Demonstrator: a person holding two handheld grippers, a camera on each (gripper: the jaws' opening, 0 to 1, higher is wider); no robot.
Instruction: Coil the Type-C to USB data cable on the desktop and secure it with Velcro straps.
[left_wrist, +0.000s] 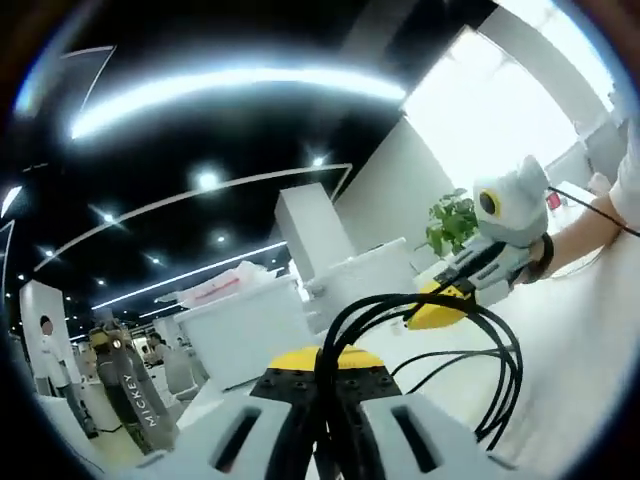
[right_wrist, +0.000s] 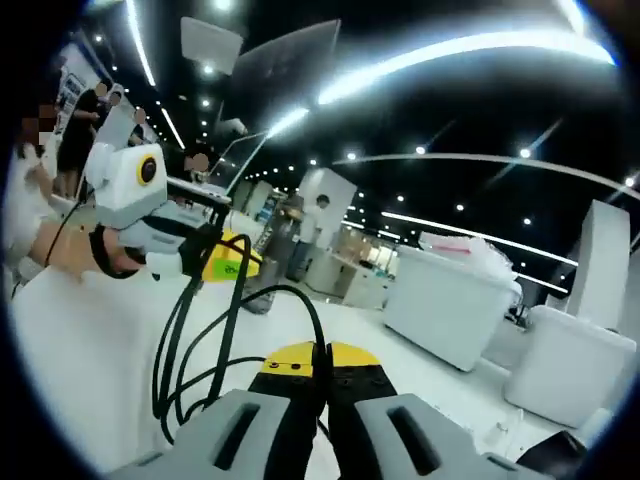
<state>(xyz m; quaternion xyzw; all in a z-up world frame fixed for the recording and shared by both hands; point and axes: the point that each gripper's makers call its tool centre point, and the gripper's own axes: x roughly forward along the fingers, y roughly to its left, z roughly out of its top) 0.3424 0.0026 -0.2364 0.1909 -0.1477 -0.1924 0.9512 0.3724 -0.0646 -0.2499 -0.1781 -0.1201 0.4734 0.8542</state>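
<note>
The black data cable (left_wrist: 500, 370) hangs in several loose loops between my two grippers above the white desktop (left_wrist: 580, 350). In the left gripper view, my left gripper (left_wrist: 325, 365) is shut on a bundle of the loops at its yellow tips. My right gripper (left_wrist: 440, 305) comes in from the right, shut on the far side of the loops. In the right gripper view, my right gripper (right_wrist: 312, 362) pinches a strand of the cable (right_wrist: 175, 340), and my left gripper (right_wrist: 225, 262) holds the loops at the upper left. The cable's plugs are hidden.
White bins (left_wrist: 250, 325) and a white box (right_wrist: 450, 300) stand at the desktop's (right_wrist: 90, 340) far edge. A dark "MICKEY" bottle (left_wrist: 130, 390) stands at the left, a green plant (left_wrist: 450, 220) farther back. A person's hand (left_wrist: 585, 235) holds the right gripper. People stand in the background.
</note>
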